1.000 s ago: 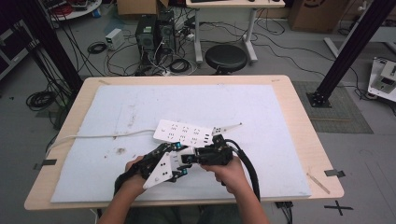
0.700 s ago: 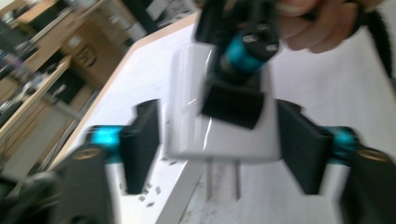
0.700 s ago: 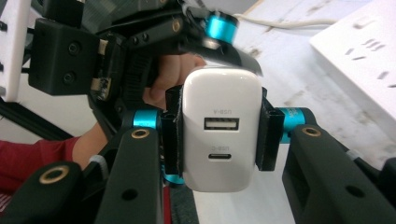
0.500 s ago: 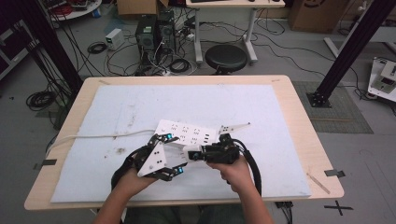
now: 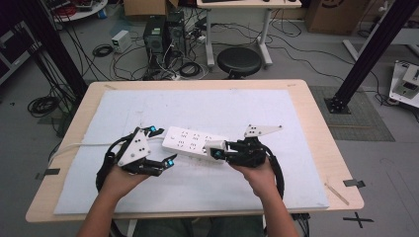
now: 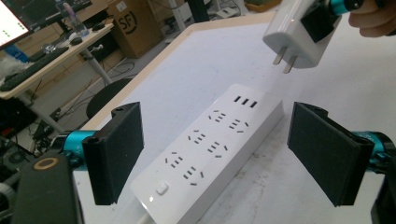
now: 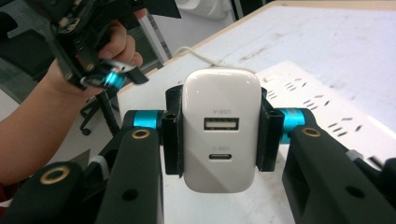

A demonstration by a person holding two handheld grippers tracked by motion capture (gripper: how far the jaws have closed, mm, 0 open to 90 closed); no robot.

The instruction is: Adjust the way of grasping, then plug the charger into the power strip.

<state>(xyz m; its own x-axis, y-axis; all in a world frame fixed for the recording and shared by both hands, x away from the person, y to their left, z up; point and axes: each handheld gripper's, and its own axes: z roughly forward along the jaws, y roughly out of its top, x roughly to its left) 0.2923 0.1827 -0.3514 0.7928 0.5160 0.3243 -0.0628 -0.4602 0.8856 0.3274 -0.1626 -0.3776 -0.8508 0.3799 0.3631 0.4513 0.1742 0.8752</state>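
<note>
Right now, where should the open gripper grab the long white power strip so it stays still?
Probably across its two long sides, near the switch end. The power strip lies flat, long and narrow, between the open left gripper pads. Come from above. That leaves the far sockets free for the charger in the right gripper.

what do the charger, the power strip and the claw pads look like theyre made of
Charger: glossy white plastic, likely hard; soft reflections on its rounded shell, two bare metal prongs in the left gripper view.
Power strip: smooth white plastic, slightly satin, with moulded socket slots.
Pads: matte black, finely textured, probably foam or rubber; no shine at all.
</note>
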